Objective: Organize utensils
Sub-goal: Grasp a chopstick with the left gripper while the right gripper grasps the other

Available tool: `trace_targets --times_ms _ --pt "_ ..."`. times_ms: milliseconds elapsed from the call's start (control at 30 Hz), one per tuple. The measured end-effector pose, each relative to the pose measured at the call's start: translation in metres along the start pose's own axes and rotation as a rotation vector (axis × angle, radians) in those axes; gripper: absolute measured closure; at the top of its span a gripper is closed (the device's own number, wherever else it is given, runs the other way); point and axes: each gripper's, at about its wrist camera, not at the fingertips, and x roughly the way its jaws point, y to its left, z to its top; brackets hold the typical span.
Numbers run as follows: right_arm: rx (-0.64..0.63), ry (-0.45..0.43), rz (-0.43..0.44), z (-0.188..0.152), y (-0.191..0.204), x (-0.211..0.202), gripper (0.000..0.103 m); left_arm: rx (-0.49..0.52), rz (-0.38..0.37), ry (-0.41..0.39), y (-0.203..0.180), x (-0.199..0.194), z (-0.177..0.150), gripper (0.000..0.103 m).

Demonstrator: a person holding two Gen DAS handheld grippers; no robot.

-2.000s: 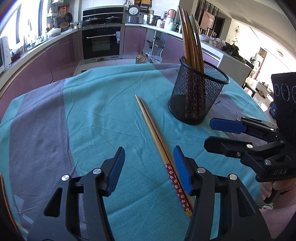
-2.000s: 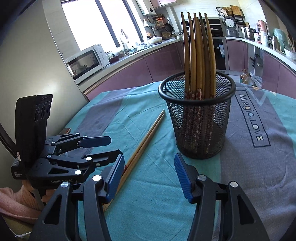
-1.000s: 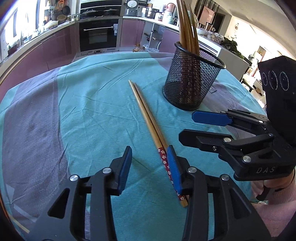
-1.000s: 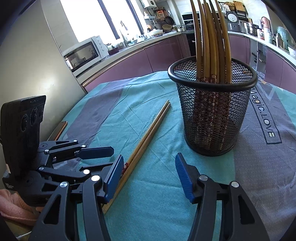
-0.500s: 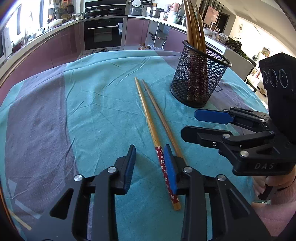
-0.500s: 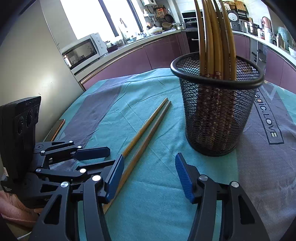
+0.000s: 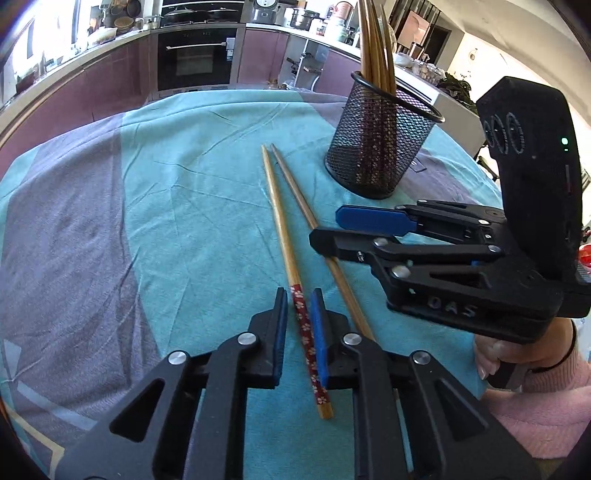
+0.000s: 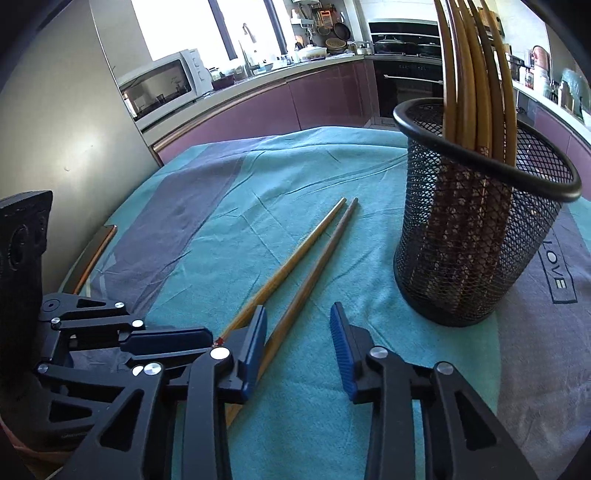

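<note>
A built-in oven (image 7: 195,59) sits in purple cabinets (image 8: 258,110) under a pale counter; left of it along the counter stand a microwave (image 8: 159,86) and bright windows (image 8: 177,26).

Right gripper (image 8: 297,345) open above tablecloth (image 8: 303,177); two chopsticks (image 8: 295,266) at its left finger; mesh cup (image 8: 476,236) holds chopsticks
</note>
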Motion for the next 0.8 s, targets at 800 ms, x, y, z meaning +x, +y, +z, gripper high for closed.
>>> trace_targets --times_ms 800 --pt "-0.01 0.022 -0.051 -0.003 -0.008 -0.007 0.078 0.079 0.093 0.001 0.001 0.036 0.057 0.085"
